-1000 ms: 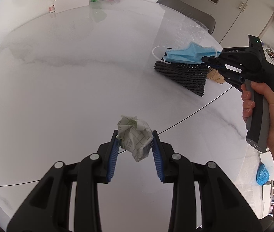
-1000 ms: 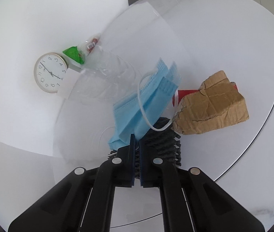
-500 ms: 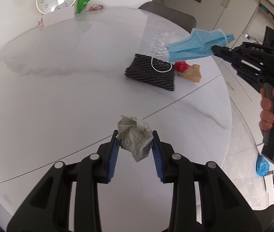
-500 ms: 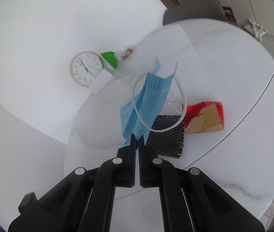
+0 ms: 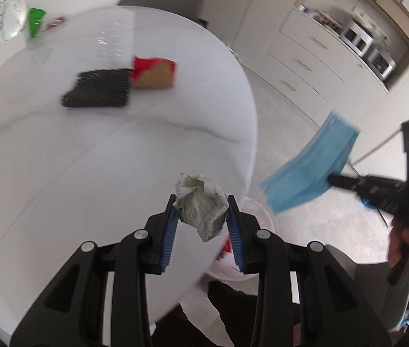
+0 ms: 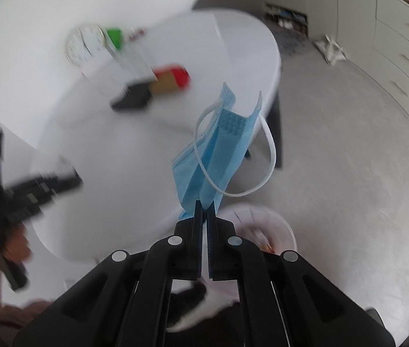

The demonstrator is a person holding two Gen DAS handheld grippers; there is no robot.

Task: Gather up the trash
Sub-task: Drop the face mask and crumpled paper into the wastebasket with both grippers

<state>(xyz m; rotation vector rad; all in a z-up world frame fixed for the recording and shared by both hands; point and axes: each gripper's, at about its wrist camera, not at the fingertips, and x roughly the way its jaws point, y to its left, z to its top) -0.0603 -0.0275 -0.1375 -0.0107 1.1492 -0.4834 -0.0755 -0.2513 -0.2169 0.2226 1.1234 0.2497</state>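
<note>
Step in hand, by my reading: carry-to-bin, both hands loaded, nothing released yet. White round surface (image 5: 94, 150) fills the left of the left wrist view; beyond and below its near edge stands a pale bin (image 6: 265, 225) on the floor, contents blurred, something red inside. Left on the surface, far side: black mesh pad (image 5: 97, 88), touching or just beside it a red-and-brown cardboard scrap (image 5: 153, 72), and a clear plastic piece behind them, too smeared to identify. Right claw (image 6: 203, 211) is pinched tight on the lower edge of the blue face mask (image 6: 214, 150), which stands up above the tips with one white ear loop hanging free; it sits out past the surface edge, over the floor, with the bin just below the tips. Left claw (image 5: 201, 217) clamps the crumpled paper ball (image 5: 200, 202) between its blue pads, over the surface rim next to the bin. Next move, as I judge it: bring each claw over the bin mouth and let go; the ear loop may snag on a finger. Versus half a second ago: both claws have swung off the surface toward the floor, the mask no longer hangs over the mesh pad, the bin is newly in view, and grips look unchanged.
</note>
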